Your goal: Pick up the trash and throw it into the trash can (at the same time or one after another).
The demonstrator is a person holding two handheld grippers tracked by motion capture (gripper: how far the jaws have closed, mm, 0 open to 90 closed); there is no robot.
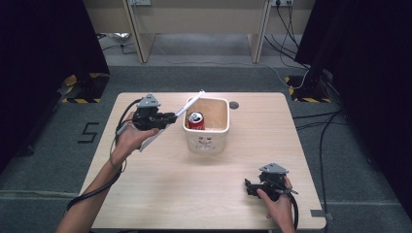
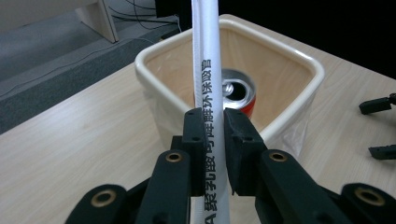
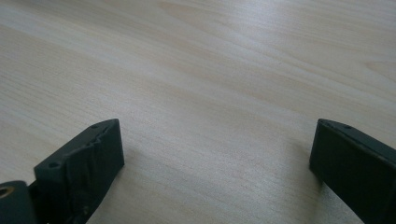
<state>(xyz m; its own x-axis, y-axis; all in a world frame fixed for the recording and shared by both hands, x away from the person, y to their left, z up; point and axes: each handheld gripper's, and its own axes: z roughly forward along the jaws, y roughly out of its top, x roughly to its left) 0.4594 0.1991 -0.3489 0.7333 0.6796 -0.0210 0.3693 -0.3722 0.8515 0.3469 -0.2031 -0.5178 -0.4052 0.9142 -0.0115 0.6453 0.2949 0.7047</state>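
My left gripper (image 1: 171, 118) (image 2: 214, 123) is shut on a long white paper-wrapped straw (image 1: 193, 100) (image 2: 205, 56) with black printed characters. The straw slants up and over the left rim of a cream square bin (image 1: 216, 138) (image 2: 289, 60). Inside the bin stands a red drink can (image 1: 196, 121) (image 2: 239, 92) with an opened silver top. At the table's front right, my right gripper (image 1: 248, 187) (image 3: 217, 154) is held low over the bare wood with its jaws wide apart and nothing between them.
The light wooden table (image 1: 160, 184) has a small round hole (image 1: 234, 105) near its far edge behind the bin. Cables (image 1: 320, 141) trail over the grey floor to the right. A desk frame (image 1: 199, 29) stands beyond the table.
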